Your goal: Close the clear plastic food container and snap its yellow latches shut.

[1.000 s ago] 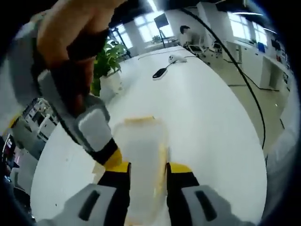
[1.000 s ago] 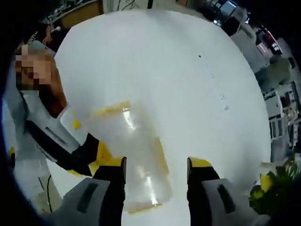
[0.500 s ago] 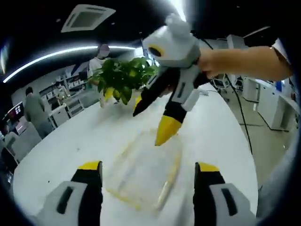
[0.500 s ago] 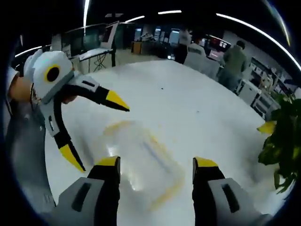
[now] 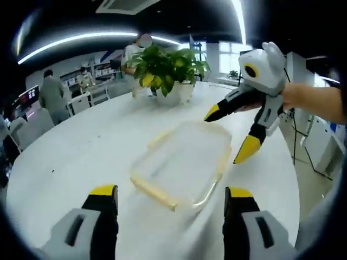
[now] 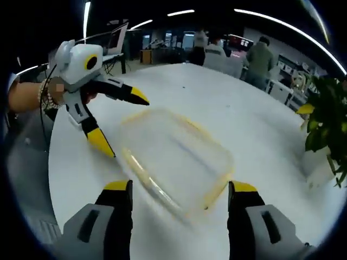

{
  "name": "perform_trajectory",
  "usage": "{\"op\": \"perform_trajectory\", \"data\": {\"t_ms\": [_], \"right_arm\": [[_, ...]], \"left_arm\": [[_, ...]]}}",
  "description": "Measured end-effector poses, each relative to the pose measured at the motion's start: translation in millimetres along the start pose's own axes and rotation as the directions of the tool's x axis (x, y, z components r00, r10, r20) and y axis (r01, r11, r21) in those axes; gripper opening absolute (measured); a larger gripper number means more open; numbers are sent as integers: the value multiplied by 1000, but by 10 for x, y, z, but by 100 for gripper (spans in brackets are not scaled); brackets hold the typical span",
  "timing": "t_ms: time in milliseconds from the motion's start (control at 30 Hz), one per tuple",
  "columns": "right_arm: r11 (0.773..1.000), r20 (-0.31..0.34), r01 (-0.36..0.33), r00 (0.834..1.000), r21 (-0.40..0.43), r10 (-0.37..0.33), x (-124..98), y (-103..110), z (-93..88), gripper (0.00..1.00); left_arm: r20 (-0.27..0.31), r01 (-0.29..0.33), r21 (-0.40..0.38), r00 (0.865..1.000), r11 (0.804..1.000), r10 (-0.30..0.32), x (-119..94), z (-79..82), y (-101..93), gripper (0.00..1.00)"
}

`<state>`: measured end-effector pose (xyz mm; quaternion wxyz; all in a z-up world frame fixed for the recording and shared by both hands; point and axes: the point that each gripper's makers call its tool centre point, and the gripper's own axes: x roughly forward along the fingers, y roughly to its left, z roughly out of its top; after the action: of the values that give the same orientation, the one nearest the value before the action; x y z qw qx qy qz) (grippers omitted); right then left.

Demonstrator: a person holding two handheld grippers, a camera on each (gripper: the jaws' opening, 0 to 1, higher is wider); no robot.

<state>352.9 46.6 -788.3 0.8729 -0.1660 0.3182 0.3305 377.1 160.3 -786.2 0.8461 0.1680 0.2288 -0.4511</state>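
The clear plastic food container [image 5: 181, 162] lay flat on the white round table [image 5: 81, 157], in the middle of the left gripper view and a little above the view's own 2 jaws, and its lid looked already on it, because the yellow rim followed the whole outline. In the right gripper view the same container [image 6: 176, 157] sat in the centre of the frame, between and just above that view's 2 jaws. The left gripper [image 5: 168, 200] had its jaws spread wide and held nothing; the container was in front of them, not between them. The right gripper [image 5: 230, 135] came into the left gripper view from the upper right, with its 2 yellow tips open and hanging just beside the far right corner of the container, not touching it as far as I could see. In the right gripper view, the left gripper [image 6: 122, 124] showed at the upper left, also open, near the left edge of the container. I judged that both grippers were kept off the box to allow a look at it, or to line up on a latch. Whether the yellow latches were snapped, I could not tell, since the picture was blurred. A potted plant [image 5: 165, 70] stood at the top centre, well apart.
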Motion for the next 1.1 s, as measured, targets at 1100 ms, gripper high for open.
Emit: {"op": "perform_trajectory", "data": {"t_ms": [1100], "right_arm": [[997,52,-48,997,-54,51,357,392,406,52]], "left_arm": [[-54,-10,84,998,996,14,-426,-255,482,57]]}}
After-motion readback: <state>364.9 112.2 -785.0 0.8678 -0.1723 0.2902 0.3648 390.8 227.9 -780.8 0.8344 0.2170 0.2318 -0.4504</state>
